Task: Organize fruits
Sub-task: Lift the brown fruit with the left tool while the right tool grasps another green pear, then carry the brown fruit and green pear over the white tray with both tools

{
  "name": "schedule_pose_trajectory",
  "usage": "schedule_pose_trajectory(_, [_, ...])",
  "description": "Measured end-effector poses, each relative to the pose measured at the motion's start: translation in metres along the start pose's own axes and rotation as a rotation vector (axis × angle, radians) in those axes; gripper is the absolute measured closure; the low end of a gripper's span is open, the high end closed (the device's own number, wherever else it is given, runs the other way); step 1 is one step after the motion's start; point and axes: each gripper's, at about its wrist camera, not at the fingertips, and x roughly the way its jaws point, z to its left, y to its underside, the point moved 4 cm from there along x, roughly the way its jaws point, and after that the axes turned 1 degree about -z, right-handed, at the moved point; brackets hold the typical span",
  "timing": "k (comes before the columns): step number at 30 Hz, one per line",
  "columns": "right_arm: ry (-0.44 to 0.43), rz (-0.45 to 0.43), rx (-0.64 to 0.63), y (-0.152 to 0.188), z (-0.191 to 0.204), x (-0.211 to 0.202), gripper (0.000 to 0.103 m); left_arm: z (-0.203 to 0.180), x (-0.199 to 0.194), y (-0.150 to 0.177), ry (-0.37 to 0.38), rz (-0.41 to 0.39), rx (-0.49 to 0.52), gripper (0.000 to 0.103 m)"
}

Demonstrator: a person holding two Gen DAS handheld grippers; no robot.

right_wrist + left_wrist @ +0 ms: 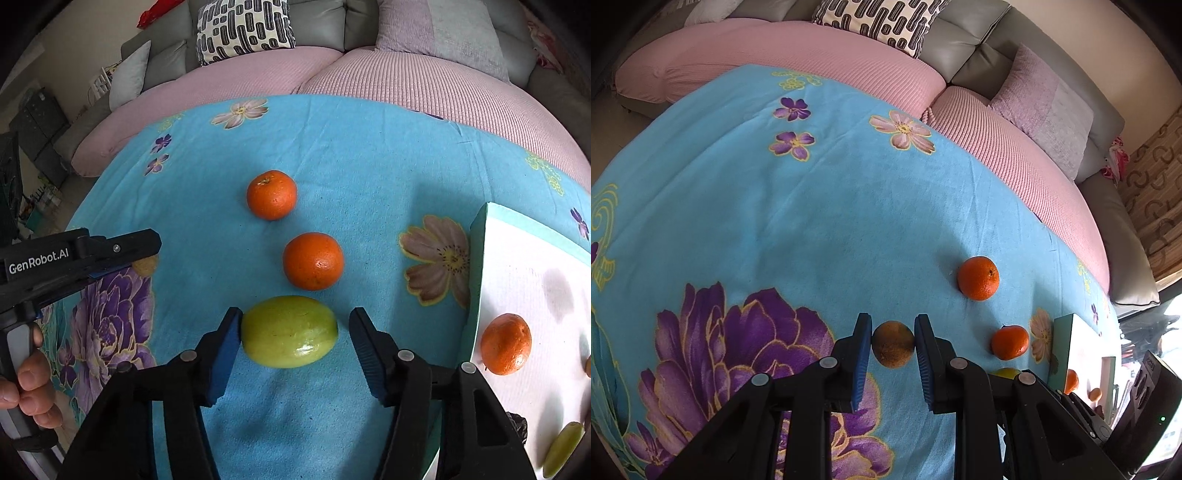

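Note:
A brown kiwi-like fruit sits between the blue pads of my left gripper, and both pads press its sides. From the right wrist view the same fruit shows at the left gripper's tip. My right gripper is open around a green oval fruit lying on the blue floral cloth; the left pad touches it, the right pad stands apart. Two oranges lie in a row beyond it, and the left wrist view has them to the right.
A white tray with a teal rim lies at the right and holds an orange and a green fruit. A pink-covered sofa with cushions borders the cloth at the back. A person's hand grips the left handle.

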Motion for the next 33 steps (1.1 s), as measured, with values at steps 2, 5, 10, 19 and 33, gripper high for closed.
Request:
schedule_pose_trajectory(2, [0.006, -0.004, -0.011, -0.002, 0.003, -0.001, 0.05, 0.001, -0.001, -0.001, 0.0, -0.003, -0.003, 0.078])
schedule_pose_trajectory(5, [0.012, -0.015, -0.012, -0.002, 0.004, -0.006, 0.05, 0.002, -0.003, -0.002, 0.0, -0.009, -0.006, 0.078])
schedule_pose_trajectory(10, [0.01, -0.06, 0.011, -0.003, -0.006, -0.033, 0.05, -0.002, -0.009, -0.001, 0.003, -0.018, 0.004, 0.078])
schedule_pose_trajectory(19, [0.121, -0.149, 0.119, -0.005, -0.06, -0.087, 0.05, -0.02, -0.016, 0.001, 0.023, -0.027, 0.042, 0.078])
schedule_pose_trajectory(33, [0.27, -0.222, 0.388, 0.016, -0.178, -0.147, 0.05, -0.119, -0.028, 0.032, 0.162, -0.032, 0.259, 0.078])
